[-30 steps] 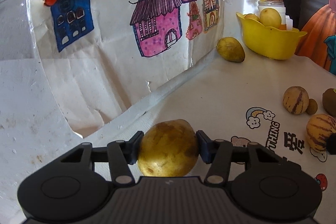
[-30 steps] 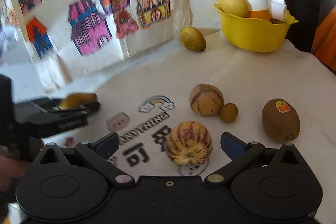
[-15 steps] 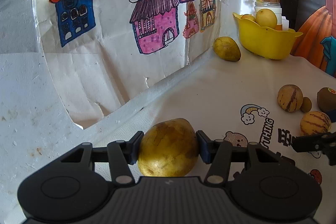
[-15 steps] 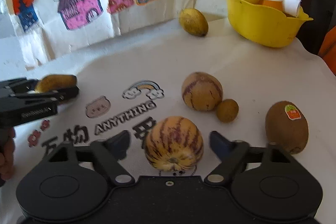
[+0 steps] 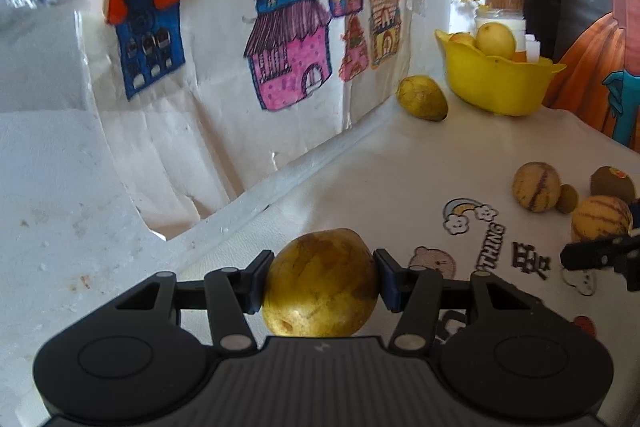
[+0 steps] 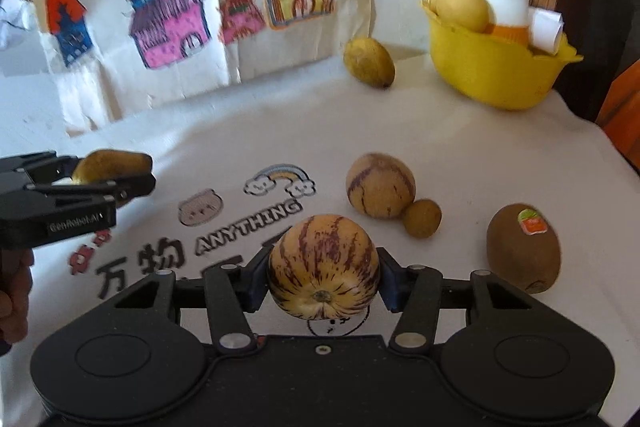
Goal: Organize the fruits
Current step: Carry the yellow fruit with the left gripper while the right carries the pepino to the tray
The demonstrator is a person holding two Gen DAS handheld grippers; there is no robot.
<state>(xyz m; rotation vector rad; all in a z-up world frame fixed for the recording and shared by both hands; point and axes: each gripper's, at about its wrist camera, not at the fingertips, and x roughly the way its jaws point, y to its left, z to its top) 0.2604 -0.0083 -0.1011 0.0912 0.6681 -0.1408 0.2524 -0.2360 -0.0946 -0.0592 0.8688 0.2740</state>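
Observation:
My left gripper (image 5: 320, 281) is shut on a yellow-brown mango (image 5: 320, 283) and holds it above the white cloth; it also shows at the left of the right wrist view (image 6: 116, 175). My right gripper (image 6: 323, 277) is shut on a yellow purple-striped melon (image 6: 323, 271), which also shows in the left wrist view (image 5: 600, 223). A yellow bowl (image 6: 492, 67) with yellow fruit stands at the back right. Another mango (image 6: 369, 62) lies to the left of the bowl.
On the cloth lie a paler striped melon (image 6: 380, 191), a small brown fruit (image 6: 422, 224) touching it and a kiwi (image 6: 523, 253) with a sticker. A white jar (image 6: 504, 3) stands behind the bowl. A paper wall with house drawings (image 6: 168, 15) runs along the back.
My right gripper has closed on the striped melon, which was between open fingers before. My left gripper still holds the mango and has shifted slightly.

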